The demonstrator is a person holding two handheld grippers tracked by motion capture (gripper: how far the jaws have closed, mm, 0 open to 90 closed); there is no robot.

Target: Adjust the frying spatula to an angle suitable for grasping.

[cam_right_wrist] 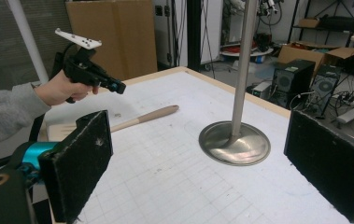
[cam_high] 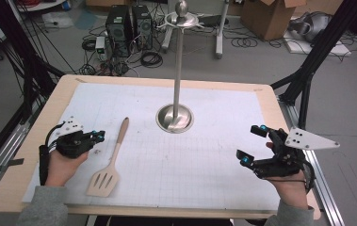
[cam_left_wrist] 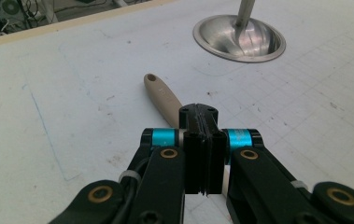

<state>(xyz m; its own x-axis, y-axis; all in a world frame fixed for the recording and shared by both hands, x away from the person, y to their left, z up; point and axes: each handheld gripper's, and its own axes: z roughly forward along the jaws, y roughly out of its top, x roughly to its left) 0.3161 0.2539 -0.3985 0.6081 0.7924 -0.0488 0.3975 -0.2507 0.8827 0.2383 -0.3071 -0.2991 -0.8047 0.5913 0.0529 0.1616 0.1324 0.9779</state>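
Observation:
A wooden slotted spatula [cam_high: 114, 157] lies flat on the white gridded mat, handle pointing away from me and head near the front edge. My left gripper [cam_high: 99, 136] hovers just left of the handle, shut with nothing between its jaws. In the left gripper view the closed jaws [cam_left_wrist: 198, 137] sit over the handle [cam_left_wrist: 163, 95], which runs on beneath them without contact. The right gripper view shows that gripper [cam_right_wrist: 118, 87] above the spatula [cam_right_wrist: 142, 116]. My right gripper [cam_high: 252, 143] is at the right of the mat, open and empty, its pads [cam_right_wrist: 83, 158] wide apart.
A steel stand with a round dished base [cam_high: 174, 118] and a tall pole [cam_high: 178, 70] rises from the mat's middle. The wooden table edge [cam_high: 266, 92] frames the mat. Computers, cables and cardboard boxes [cam_high: 270, 14] sit on the floor beyond.

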